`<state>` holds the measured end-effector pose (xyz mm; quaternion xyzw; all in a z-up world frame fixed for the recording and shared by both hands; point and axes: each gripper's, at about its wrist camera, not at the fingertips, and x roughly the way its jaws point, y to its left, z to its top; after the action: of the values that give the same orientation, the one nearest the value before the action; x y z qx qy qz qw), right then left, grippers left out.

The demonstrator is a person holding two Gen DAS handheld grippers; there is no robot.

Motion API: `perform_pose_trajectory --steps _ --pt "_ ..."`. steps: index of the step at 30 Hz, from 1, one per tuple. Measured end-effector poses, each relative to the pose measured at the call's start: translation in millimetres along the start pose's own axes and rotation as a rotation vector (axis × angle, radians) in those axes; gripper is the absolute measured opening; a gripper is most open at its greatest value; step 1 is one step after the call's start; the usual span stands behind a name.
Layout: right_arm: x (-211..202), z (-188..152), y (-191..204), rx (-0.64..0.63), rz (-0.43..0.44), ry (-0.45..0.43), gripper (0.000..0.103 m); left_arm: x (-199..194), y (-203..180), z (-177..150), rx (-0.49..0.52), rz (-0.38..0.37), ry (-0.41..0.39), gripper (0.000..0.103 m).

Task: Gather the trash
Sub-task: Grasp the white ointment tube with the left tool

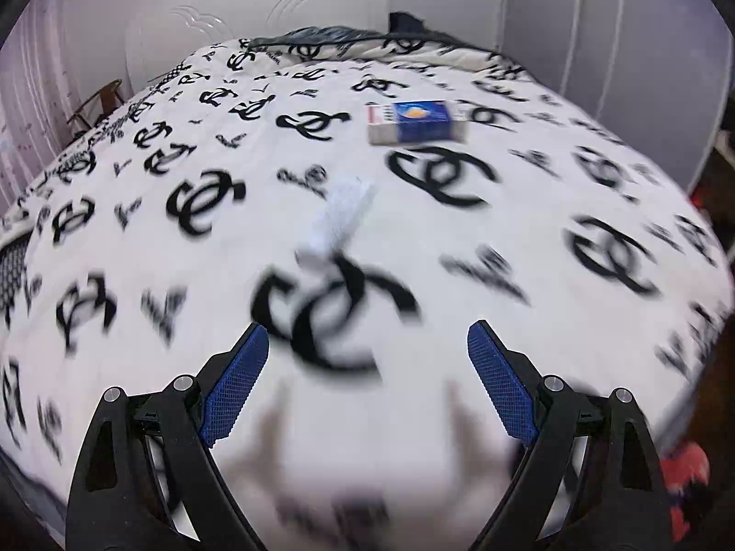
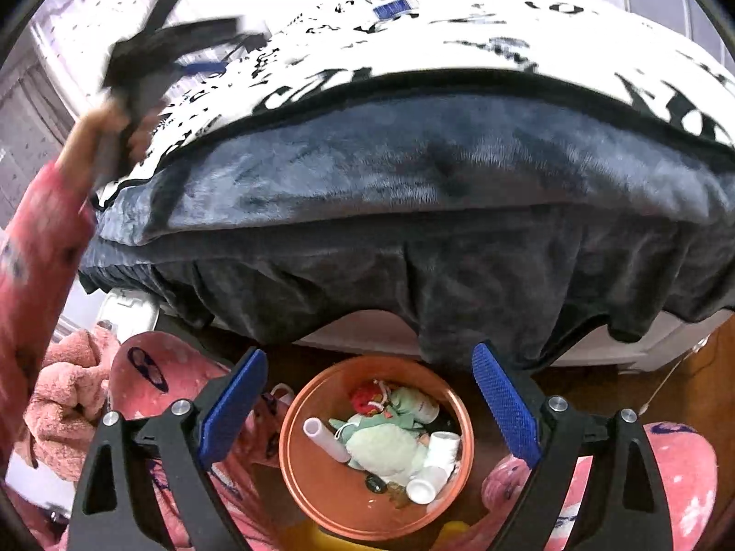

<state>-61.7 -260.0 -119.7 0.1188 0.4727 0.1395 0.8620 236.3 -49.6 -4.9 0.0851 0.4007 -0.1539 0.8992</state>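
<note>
In the left wrist view a blue and white box (image 1: 415, 121) lies on the white bed cover with black logos (image 1: 528, 238), toward its far side. Nearer, a crumpled white paper (image 1: 342, 211) lies on the cover, blurred. My left gripper (image 1: 367, 327) hangs open above the cover, nothing between its fingers. In the right wrist view my right gripper (image 2: 370, 351) stands open and empty above an orange bin (image 2: 321, 491) on the floor. The bin holds white tubes (image 2: 324, 438), a pale green cloth (image 2: 386, 445) and a red item (image 2: 365, 399). The left gripper (image 2: 151, 59) shows blurred at upper left.
A grey-blue fleece blanket (image 2: 413, 174) drapes over the bed's near edge above the bin. Pink patterned clothing (image 2: 161, 367) flanks the bin on both sides, and a pink sleeve (image 2: 36, 248) rises at left. A white headboard (image 1: 257, 14) stands behind the bed.
</note>
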Motion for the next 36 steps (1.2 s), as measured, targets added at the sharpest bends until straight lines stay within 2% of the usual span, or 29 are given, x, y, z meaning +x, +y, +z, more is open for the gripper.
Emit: perform_pose_trajectory --steps 4,6,8,9,10,11,14,18,20,24,28,32,36 --pt "13 0 -4 0.013 0.006 0.033 0.089 42 10 31 -0.042 -0.016 0.048 0.086" --pt "18 2 -7 0.026 0.015 0.045 0.089 67 14 45 -0.058 0.019 0.081 0.086" --pt "20 4 -10 0.031 0.020 0.047 0.089 81 16 49 -0.079 0.021 0.113 0.083" --pt "21 5 -11 0.033 0.020 0.046 0.089 90 19 50 -0.098 0.006 0.138 0.067" --pt "22 6 -12 0.034 0.022 0.048 0.089 95 20 50 -0.111 0.001 0.154 0.056" --pt "23 6 -13 0.034 0.022 0.049 0.089 101 22 49 -0.125 0.008 0.174 0.055" --pt "26 6 -17 0.046 0.028 0.055 0.089 103 25 45 -0.127 0.024 0.171 0.041" --pt "28 3 -15 0.045 0.033 0.061 0.089 87 37 40 -0.192 -0.020 0.146 0.030" --pt "25 2 -10 0.038 0.039 0.056 0.089 74 44 38 -0.234 -0.035 0.118 0.030" --pt "17 2 3 -0.008 0.059 0.037 0.089 41 52 29 -0.254 -0.061 0.058 0.030" --pt "-6 17 25 -0.108 0.145 -0.001 0.089 -4 61 6 -0.271 -0.063 0.004 0.030" --pt "-35 67 48 -0.274 0.157 -0.113 0.089 -41 69 -25 -0.251 -0.047 -0.032 0.030" --pt "-45 144 66 -0.477 0.134 -0.232 0.095 -58 71 -53 -0.232 -0.049 -0.025 0.030"
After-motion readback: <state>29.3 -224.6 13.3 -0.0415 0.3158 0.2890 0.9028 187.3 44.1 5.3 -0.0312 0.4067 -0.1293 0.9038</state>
